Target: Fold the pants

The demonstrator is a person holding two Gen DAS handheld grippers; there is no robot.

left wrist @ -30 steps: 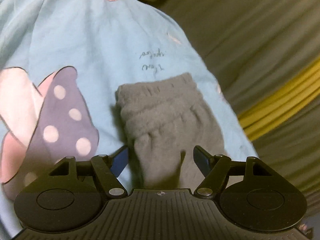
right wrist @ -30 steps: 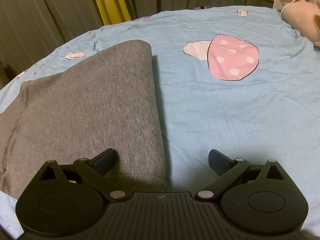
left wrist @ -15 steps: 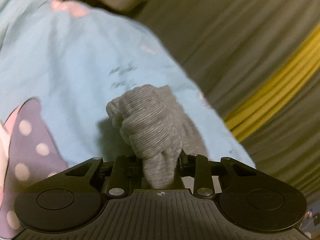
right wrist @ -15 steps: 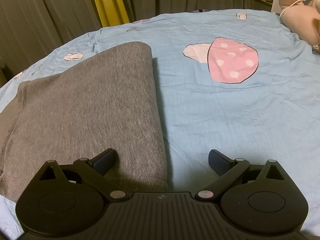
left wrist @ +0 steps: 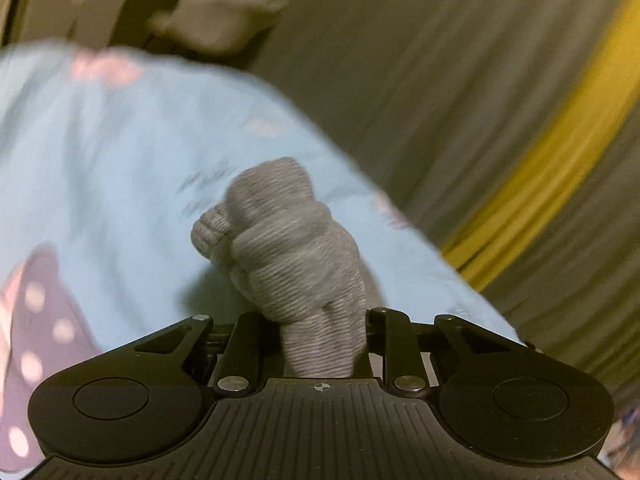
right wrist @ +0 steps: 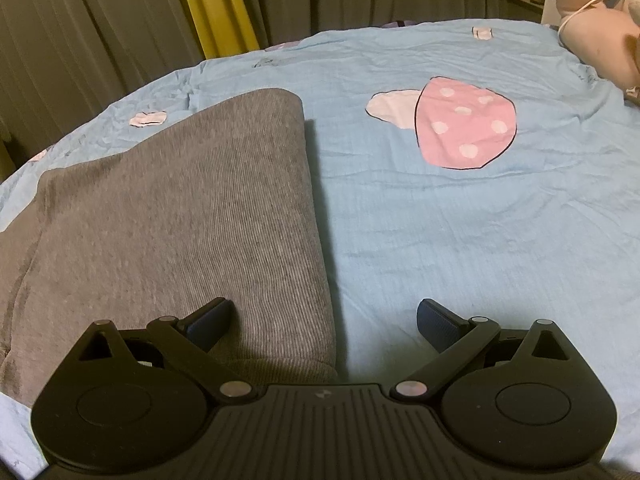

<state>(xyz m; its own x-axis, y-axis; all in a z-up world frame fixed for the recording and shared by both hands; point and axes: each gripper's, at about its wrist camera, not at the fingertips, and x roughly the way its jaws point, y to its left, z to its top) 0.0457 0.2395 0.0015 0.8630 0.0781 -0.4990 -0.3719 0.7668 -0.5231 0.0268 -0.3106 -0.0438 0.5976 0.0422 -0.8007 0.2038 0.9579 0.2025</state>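
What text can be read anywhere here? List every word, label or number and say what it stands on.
No text here can be read.
Dark script marks on the blue bedsheet, just behind the bunched grey pants held in the left gripper: blurred by motion, unreadable.
Small dark marks near the bedsheet's far edge in the right wrist view: too small to read.
Both grippers, left and right gripper: only a small crosshair mark, no lettering.
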